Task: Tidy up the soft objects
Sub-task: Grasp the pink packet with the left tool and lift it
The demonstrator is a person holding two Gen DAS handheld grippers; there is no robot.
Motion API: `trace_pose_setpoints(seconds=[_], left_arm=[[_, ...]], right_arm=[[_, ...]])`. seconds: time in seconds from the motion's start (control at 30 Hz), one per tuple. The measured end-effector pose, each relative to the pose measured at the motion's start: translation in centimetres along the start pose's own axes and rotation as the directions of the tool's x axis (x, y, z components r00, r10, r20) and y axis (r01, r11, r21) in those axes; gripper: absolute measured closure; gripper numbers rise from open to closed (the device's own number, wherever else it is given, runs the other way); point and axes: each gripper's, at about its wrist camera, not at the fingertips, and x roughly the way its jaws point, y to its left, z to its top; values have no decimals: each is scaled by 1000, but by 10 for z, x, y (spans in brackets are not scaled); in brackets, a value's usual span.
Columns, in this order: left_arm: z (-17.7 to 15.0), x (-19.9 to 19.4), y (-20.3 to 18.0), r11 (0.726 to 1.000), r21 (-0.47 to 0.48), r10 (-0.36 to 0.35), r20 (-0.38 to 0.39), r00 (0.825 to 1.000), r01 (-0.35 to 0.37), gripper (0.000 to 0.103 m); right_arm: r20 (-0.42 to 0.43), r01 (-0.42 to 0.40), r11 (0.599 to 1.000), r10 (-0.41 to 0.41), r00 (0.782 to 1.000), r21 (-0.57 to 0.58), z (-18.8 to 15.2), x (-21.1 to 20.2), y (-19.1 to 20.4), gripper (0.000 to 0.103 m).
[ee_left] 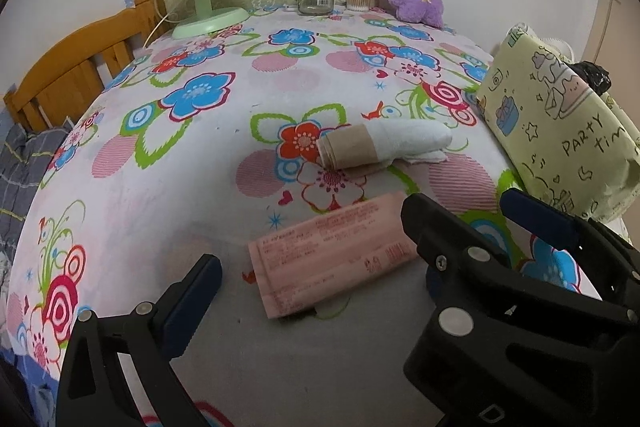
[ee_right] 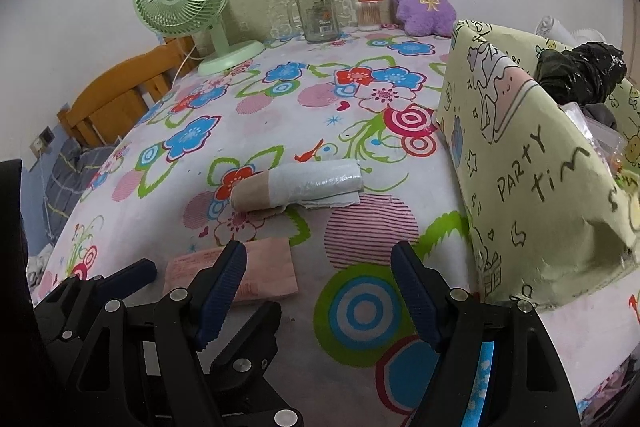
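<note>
A flat pink packet [ee_left: 332, 259] lies on the floral tablecloth [ee_left: 208, 163], between the fingers of my open left gripper [ee_left: 312, 247]. Beyond it lies a roll of white plastic bags on a brown core [ee_left: 380, 145]. In the right wrist view the pink packet [ee_right: 260, 271] sits partly behind my left finger, and the roll [ee_right: 296, 187] lies ahead. My right gripper [ee_right: 320, 287] is open and empty above the cloth. A pale green fabric bin printed "PARTY time" [ee_right: 532, 163] stands at the right, also in the left wrist view [ee_left: 560, 123]. A purple plush toy [ee_right: 420, 3] sits at the back.
At the back stand a green desk fan [ee_right: 184, 3], a glass jar with a green top [ee_right: 318, 11] and a small jar of cotton swabs [ee_right: 369, 14]. A black bag [ee_right: 580, 71] rests in the bin. A wooden chair [ee_right: 116, 95] stands left of the table.
</note>
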Motion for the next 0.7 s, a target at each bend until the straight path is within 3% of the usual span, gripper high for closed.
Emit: trace_pose_setpoints(seconds=[0.33,0.7], left_arm=[[-8,-5,-4,1000,14,26,5,1000,-26,0],[7,6,2,998,64,25,42,999,-28,0]], right_arm=[[-3,9,1000,-9,1000,-3,-7,-9,-3,25],[-4,42,999,-42,999,13,-1,-3,-1,25]])
